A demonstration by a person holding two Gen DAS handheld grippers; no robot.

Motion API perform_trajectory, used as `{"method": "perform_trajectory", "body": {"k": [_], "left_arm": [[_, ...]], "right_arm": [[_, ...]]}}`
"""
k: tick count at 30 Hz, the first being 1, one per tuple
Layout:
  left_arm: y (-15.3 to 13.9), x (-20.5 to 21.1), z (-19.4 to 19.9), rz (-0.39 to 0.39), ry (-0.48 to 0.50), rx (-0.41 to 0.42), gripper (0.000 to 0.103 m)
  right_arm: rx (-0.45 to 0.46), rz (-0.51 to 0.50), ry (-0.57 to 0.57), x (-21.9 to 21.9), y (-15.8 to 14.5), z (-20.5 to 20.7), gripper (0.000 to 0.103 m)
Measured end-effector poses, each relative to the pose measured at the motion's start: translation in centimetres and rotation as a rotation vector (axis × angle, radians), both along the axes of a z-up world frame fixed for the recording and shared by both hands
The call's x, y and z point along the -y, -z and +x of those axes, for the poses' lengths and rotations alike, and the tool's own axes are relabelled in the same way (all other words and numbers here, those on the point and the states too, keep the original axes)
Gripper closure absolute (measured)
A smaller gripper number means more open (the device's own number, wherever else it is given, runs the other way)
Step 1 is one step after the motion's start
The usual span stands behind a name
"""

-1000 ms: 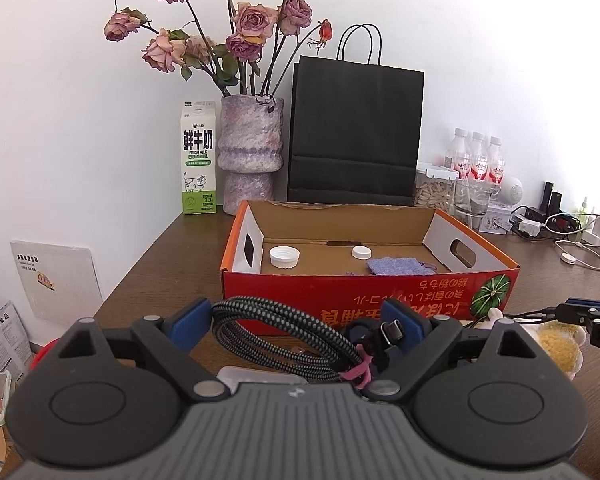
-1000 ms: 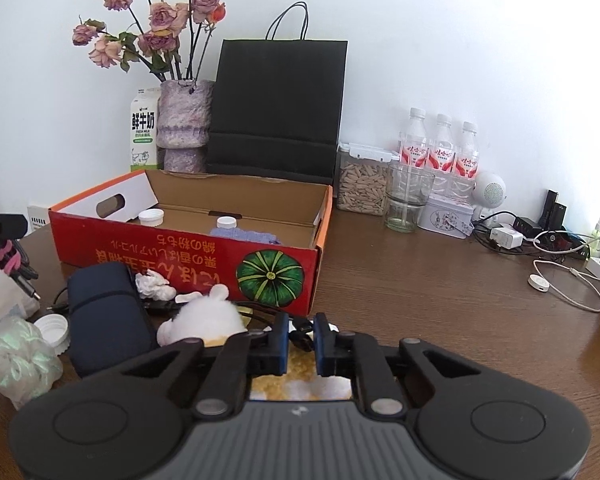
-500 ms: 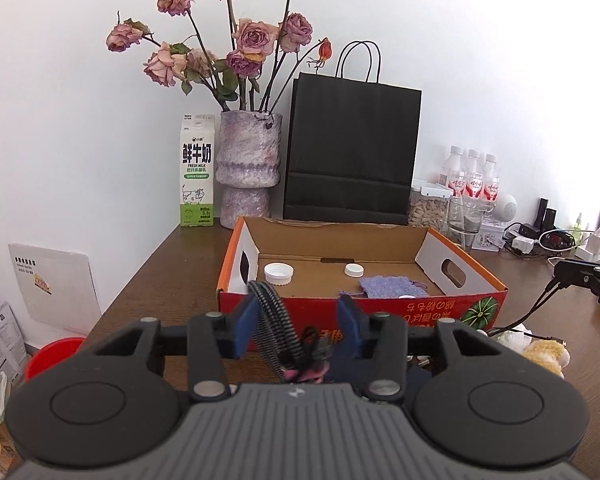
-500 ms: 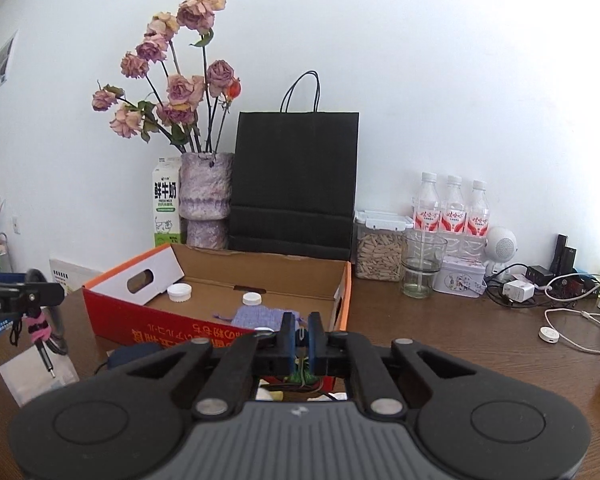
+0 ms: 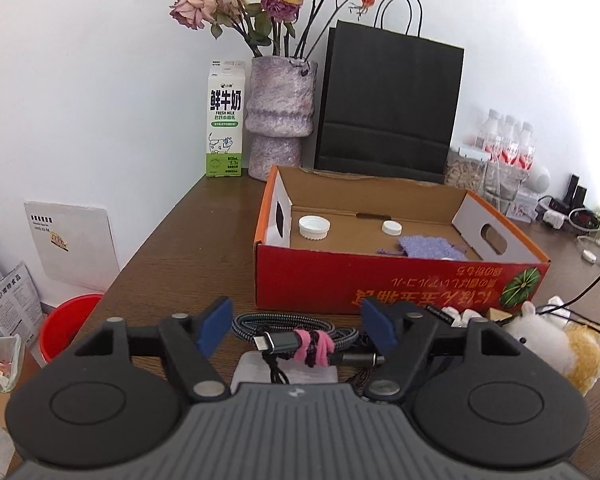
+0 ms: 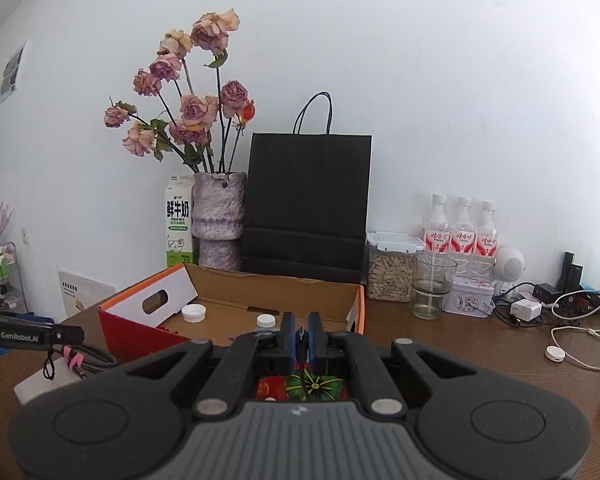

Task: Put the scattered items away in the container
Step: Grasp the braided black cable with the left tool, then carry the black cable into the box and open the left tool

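A red cardboard box (image 5: 380, 280) stands open on the wooden table, holding two white lids (image 5: 314, 227) and a purple cloth (image 5: 428, 246). In front of it lies a coiled braided cable (image 5: 292, 340) with a pink tie, partly on a white packet (image 5: 252, 368). My left gripper (image 5: 296, 326) straddles the coil; its jaws are opening and the blue pads stand clear of it. My right gripper (image 6: 300, 336) is shut on a thin black cord (image 6: 300, 340), held up over the box's front right corner. The cord (image 5: 580, 292) rises from beside a plush toy (image 5: 556, 344).
Behind the box stand a milk carton (image 5: 225, 120), a vase of dried roses (image 5: 280, 120) and a black paper bag (image 5: 388, 112). A seed jar (image 6: 392, 276), a glass (image 6: 432, 288), bottles and chargers with cords (image 6: 580, 344) fill the right side. A red bucket (image 5: 66, 320) is off the table's left edge.
My left jaws closed on the cable coil, then spread again, and the coil now lies flat between them. My right gripper rose from the plush toy, staying shut.
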State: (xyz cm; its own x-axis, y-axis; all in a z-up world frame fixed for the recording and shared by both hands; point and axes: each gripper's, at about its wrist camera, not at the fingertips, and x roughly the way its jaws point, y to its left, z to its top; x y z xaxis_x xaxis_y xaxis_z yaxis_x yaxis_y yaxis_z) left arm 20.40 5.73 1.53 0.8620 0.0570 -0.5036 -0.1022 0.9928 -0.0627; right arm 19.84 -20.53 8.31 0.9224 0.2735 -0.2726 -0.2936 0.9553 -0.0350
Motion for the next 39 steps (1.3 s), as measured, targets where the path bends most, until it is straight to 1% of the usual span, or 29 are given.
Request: {"method": "perform_trajectory", "body": {"k": [1, 2, 3, 4, 8, 11, 13, 17, 18, 29, 39], "left_arm": [[0.2, 0.2, 0.5, 0.023, 0.011, -0.019, 0.023], [0.4, 0.3, 0.9, 0.037, 0.016, -0.036, 0.017], [0.6, 0.5, 1.4, 0.049, 0.021, -0.061, 0.009], [0.8, 0.6, 2.0, 0.059, 0.029, -0.083, 0.007], [1.3, 0.8, 4.0, 0.058, 0.049, -0.135, 0.001], [2.1, 1.3, 5.7, 0.106, 0.040, -0.219, 0.001], [2.7, 1.4, 6.2, 0.126, 0.043, -0.248, 0.002], [2.6, 1.0, 5.6, 0.095, 0.039, -0.226, 0.005], [2.6, 0.9, 5.4, 0.089, 0.033, -0.219, 0.013], [0.6, 0.1, 2.5, 0.053, 0.015, -0.110, 0.014], [-3.4, -0.3, -0.7, -0.016, 0.001, 0.030, 0.014]], "right_arm": [[-0.006, -0.002, 0.005, 0.1, 0.3, 0.1, 0.098], [-0.013, -0.005, 0.010, 0.2, 0.6, 0.2, 0.098], [-0.019, -0.005, 0.015, 0.3, 0.9, 0.4, 0.098], [-0.027, -0.002, 0.018, 0.5, 1.1, 0.5, 0.098], [-0.046, 0.008, 0.027, 1.0, 1.9, 1.2, 0.098], [-0.057, 0.013, 0.030, 1.3, 2.4, 1.6, 0.098], [-0.067, 0.018, 0.028, 1.4, 2.7, 1.8, 0.098], [-0.072, 0.032, 0.028, 1.8, 3.0, 2.0, 0.098], [-0.071, 0.037, 0.027, 1.9, 2.9, 2.0, 0.098], [-0.032, 0.043, 0.015, 1.6, 1.2, 1.8, 0.098], [0.066, 0.007, 0.000, 0.4, -3.1, 1.0, 0.098]]}}
